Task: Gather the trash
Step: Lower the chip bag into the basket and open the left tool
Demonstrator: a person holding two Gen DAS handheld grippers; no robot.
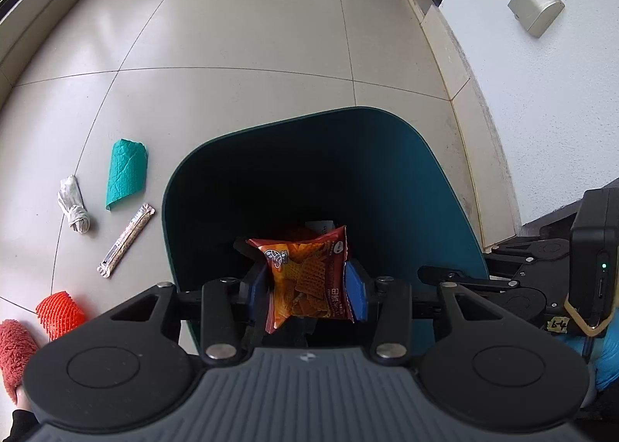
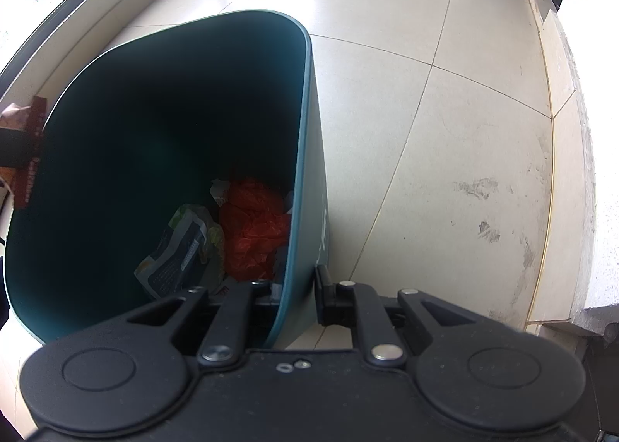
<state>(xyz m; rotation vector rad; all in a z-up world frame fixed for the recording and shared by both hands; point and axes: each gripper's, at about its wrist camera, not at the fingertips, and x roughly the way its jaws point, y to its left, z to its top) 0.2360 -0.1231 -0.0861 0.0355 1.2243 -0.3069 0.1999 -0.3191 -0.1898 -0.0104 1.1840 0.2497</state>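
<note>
Left gripper (image 1: 307,283) clamps chip packet (image 1: 307,279) | writing illegible | bin (image 1: 445,186) below

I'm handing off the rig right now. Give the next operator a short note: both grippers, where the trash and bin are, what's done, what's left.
Left gripper: jaws shut on the orange snack packet, held over the open teal bin.
Right gripper: jaws shut on the bin's rim, one finger inside, one outside.
Done: an orange plastic bag and a printed wrapper lie in the bin.
Left: drop the packet, then collect from the floor the teal paper, white wad, stick wrapper and orange foam net.
</note>
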